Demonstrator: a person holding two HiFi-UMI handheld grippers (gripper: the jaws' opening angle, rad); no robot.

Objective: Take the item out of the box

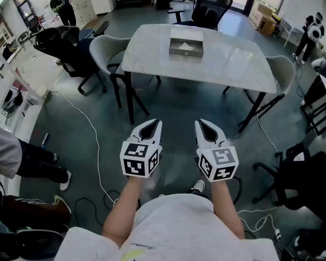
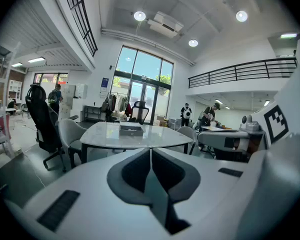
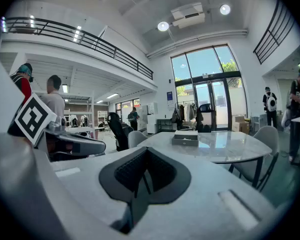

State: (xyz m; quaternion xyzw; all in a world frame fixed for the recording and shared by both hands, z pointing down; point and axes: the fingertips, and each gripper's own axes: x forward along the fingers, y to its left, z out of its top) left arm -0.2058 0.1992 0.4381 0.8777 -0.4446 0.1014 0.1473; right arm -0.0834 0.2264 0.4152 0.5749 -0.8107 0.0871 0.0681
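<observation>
Claws: two, the left claw [image 1: 158,122] [image 2: 150,149] and the right claw [image 1: 198,122] [image 3: 146,152], were held side by side over the floor, well short of the tabletop's near edge.
Left claw state: it was closed, jaws together with nothing between them.
Right claw state: it was closed too, and empty.
Tabletop: there was one tabletop [image 1: 228,58], white and marbled.
Box: one box [image 1: 186,52] [image 2: 131,129] [image 3: 186,139] stood near the tabletop's far edge, about midway along it.
Box looks: it was grey, low and rectangular, with an open top.
Item: one white item [image 1: 186,46] lay inside the box, too small to make out in detail.
Grey chairs: there were two, one grey chair [image 1: 105,49] at the tabletop's left edge and another [image 1: 286,69] at its right edge.
</observation>
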